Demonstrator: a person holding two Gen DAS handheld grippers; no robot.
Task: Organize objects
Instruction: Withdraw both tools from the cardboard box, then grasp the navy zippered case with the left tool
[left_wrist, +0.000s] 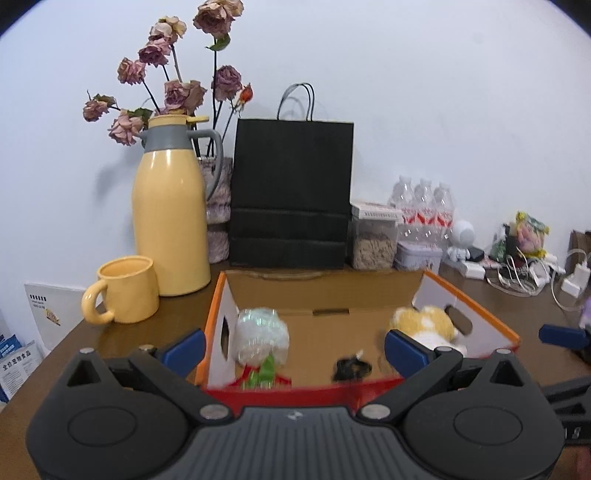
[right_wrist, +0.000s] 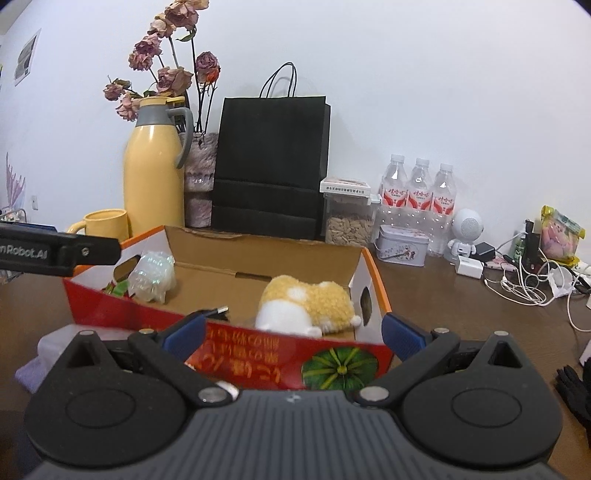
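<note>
Brown desk (right_wrist: 443, 295), white wall behind; box (right_wrist: 258, 354) already holds plush (right_wrist: 306, 302), wrapped toy (left_wrist: 262, 332) and a small black item (left_wrist: 351, 367); left gripper (left_wrist: 293, 343) and right gripper (right_wrist: 293, 332) both wide, empty; looks nearly finished, desk clutter remains.

Matt corrugated cardboard box (right_wrist: 207, 258), fluffy plush toy (right_wrist: 306, 302), glossy yellow flask (left_wrist: 170, 218), dark wooden table (right_wrist: 461, 306).
</note>
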